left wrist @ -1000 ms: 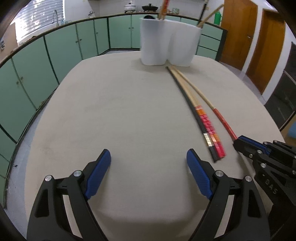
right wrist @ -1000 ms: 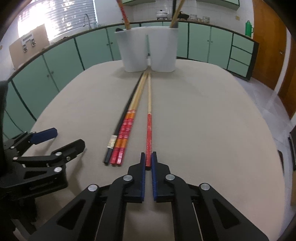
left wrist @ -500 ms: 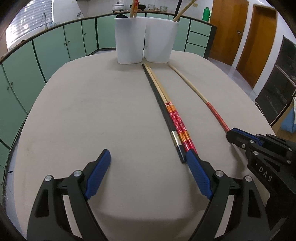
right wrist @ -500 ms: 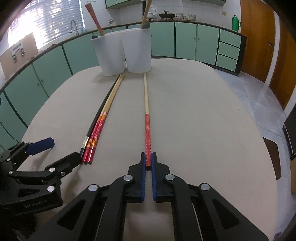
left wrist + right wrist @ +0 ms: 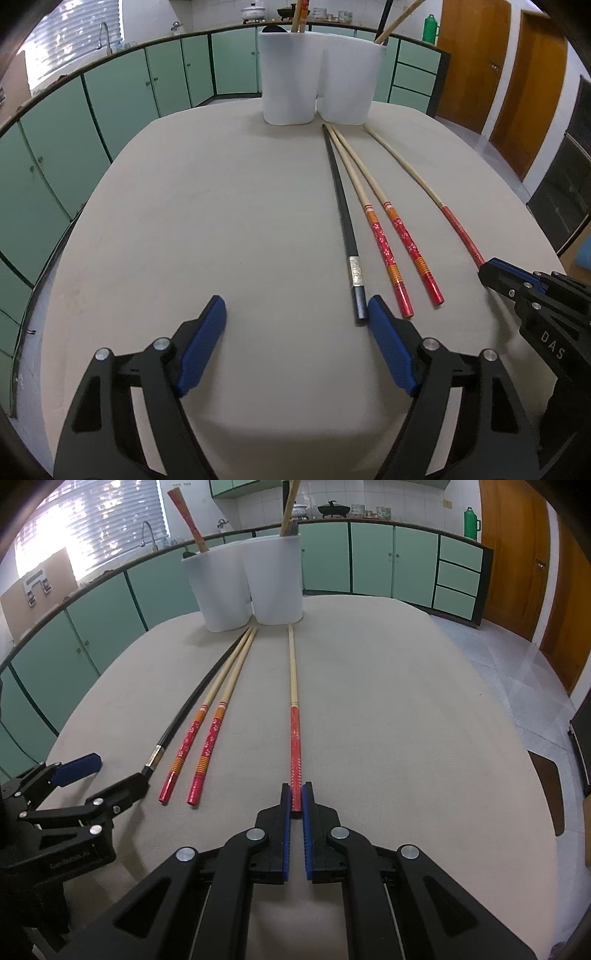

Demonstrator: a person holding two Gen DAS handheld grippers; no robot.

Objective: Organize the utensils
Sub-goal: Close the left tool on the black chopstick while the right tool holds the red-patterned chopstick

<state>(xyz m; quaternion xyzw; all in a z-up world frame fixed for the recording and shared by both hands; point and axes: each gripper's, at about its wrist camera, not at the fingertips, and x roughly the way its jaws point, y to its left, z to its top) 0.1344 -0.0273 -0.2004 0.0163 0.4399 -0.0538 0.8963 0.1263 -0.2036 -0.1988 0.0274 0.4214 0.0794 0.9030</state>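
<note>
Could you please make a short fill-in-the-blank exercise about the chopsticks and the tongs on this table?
1. The right tongs are shut on the end of the lone ____-handled chopstick.
2. The number of chopsticks lying on the table is ____.
3. The left tongs are closing with ____ between them.
4. The holder is ____ in colour.

Missing words: red; four; nothing; white

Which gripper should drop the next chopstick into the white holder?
Right. The right gripper already clamps the lone red-handled bamboo chopstick; the left gripper is closing with nothing between its jaws.
</note>
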